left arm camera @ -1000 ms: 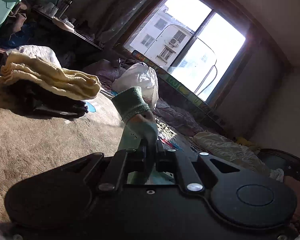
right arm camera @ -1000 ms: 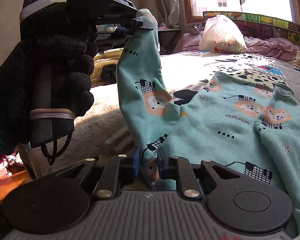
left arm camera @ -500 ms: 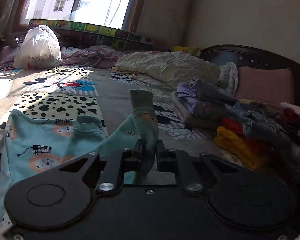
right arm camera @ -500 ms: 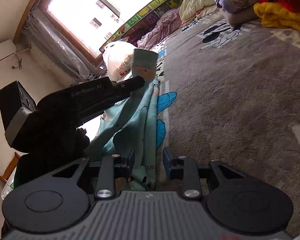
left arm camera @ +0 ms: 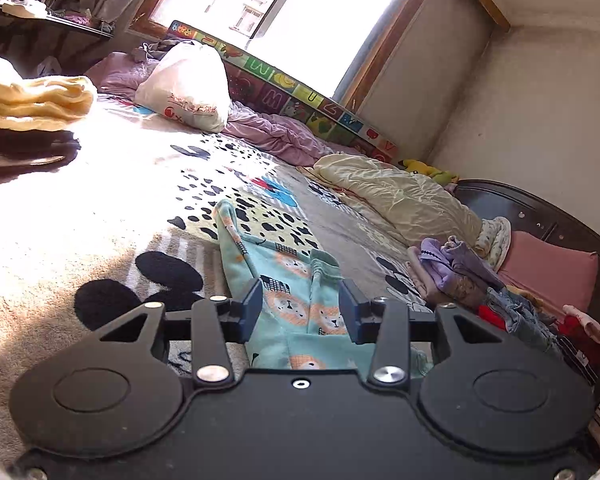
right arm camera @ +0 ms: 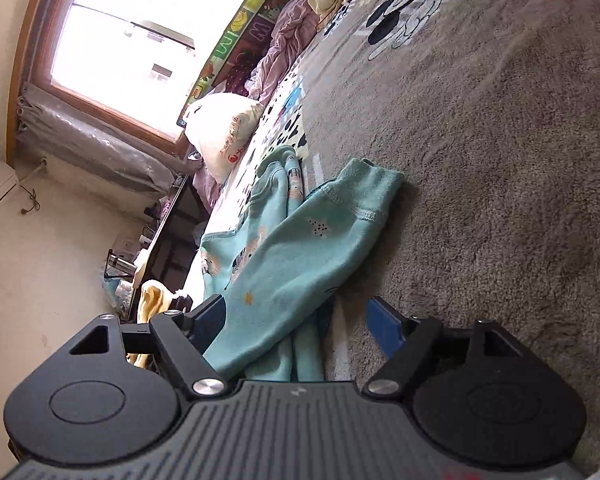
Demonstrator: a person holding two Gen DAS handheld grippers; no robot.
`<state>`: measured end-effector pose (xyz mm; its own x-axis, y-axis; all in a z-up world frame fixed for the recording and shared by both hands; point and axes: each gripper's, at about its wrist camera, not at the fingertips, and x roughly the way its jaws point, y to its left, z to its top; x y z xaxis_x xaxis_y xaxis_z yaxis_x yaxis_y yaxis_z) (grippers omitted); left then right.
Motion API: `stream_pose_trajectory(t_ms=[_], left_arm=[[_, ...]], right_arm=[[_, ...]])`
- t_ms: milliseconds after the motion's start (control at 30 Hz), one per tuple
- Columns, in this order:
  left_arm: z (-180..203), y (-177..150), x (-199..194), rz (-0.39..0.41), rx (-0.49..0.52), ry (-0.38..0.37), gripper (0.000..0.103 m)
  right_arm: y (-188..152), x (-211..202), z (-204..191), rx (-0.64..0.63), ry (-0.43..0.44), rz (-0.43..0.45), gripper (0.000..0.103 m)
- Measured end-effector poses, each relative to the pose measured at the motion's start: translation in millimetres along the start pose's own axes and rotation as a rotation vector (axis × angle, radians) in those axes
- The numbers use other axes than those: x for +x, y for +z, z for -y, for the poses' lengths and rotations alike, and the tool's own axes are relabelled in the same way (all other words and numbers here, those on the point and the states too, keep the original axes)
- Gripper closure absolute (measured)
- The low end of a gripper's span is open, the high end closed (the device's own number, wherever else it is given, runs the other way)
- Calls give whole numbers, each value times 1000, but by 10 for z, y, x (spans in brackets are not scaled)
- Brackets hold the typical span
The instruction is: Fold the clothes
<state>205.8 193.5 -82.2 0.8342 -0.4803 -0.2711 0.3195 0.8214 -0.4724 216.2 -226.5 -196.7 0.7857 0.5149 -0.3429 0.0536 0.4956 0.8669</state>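
Lying flat on the patterned blanket [left arm camera: 100,208], the teal lion-print garment [left arm camera: 288,304] is seen stretched away from both cameras, and nothing of it is gripped at this moment. The left gripper [left arm camera: 299,312] is held just above the cloth with its jaws spread wide, the printed fabric being visible in the gap between the two blue pads without being pinched. On the other side, the right gripper [right arm camera: 300,320] is likewise held wide apart, and a sleeve [right arm camera: 320,232] of the garment is seen folded across the body of the piece, its ribbed cuff [right arm camera: 376,184] resting on the grey stretch of blanket. The near fabric is run under the inner finger of this gripper, though whether it is touched there cannot be told. Strong sunlight is thrown across the bed from the window [left arm camera: 300,12]. A white plastic bag [left arm camera: 188,88] is set near the foot of the alphabet-printed board [left arm camera: 300,92], with a crumpled lilac cover [left arm camera: 276,136] just beside it. A cream quilt [left arm camera: 396,200] is heaped further along, and a jumbled pile of clothes [left arm camera: 460,276] in purple, denim and red is seen next to a pink pillow [left arm camera: 548,272]. Yellow folded towels [left arm camera: 32,100] are stacked on something dark at the left edge of the left view.
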Motion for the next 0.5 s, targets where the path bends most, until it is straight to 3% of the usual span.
stream_pose_trajectory(t_ms=[133, 267, 367, 400, 433, 467, 500], left_arm=[[90, -235, -156, -38, 87, -48, 45], [464, -583, 31, -100, 396, 43, 47], [689, -791, 184, -89, 600, 117, 61], [731, -848, 222, -91, 659, 137, 71], [748, -902, 251, -112, 719, 148, 84], [764, -957, 280, -133, 778, 158, 89], [780, -1012, 308, -153, 838, 169, 92]], right_arm=[[18, 149, -72, 34, 0, -13, 23], [30, 237, -90, 56, -8, -4, 29], [68, 304, -52, 80, -14, 14, 42], [80, 344, -39, 76, -19, 15, 46], [87, 381, -31, 63, -27, 11, 59], [89, 405, -33, 46, -40, 8, 72], [85, 416, -45, 25, -48, 8, 74]])
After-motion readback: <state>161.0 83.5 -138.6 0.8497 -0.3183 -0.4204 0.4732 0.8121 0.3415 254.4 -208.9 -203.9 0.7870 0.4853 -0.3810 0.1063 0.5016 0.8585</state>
